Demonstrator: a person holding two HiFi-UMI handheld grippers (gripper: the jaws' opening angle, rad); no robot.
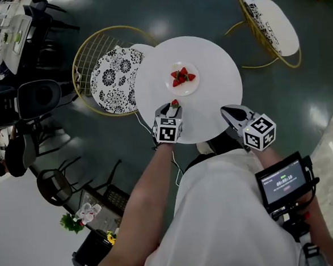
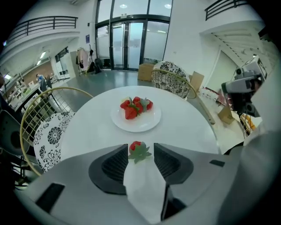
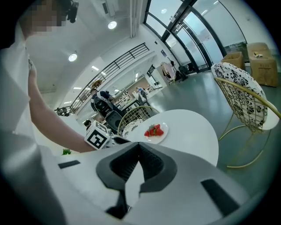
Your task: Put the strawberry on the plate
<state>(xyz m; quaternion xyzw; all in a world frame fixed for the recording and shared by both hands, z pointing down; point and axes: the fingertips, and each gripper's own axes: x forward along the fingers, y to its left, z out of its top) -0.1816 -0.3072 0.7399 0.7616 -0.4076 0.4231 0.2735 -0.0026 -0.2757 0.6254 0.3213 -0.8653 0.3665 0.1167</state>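
Hanging at the near right edge of the round white table (image 1: 213, 69), the right gripper (image 3: 139, 145) has its jaws pressed together with nothing between them. It looks parked there to stay out of the other hand's way.

A little farther in and to the left, the left gripper (image 1: 172, 105) points toward the plate with its jaws spread wide. The loose strawberry (image 2: 135, 146) sits in the gap between the tips, leafy cap toward the camera, and neither pad presses on it. It lies just short of the plate (image 1: 187, 90), not on it, so the task is not done. My guess is the jaws straddle the fruit in order to close on it.

Beyond, at the table's middle, the plate already carries a small heap of strawberries (image 1: 182, 76). They overlap, so their count is unclear.

A patterned chair (image 1: 114, 79) stands at the far left of the table, and another (image 1: 269, 20) stands well apart at the far right.

The loose berry's underside is hidden by the gripper's own body, so its contact with the tabletop cannot be confirmed. The person's torso covers the table's near rim.
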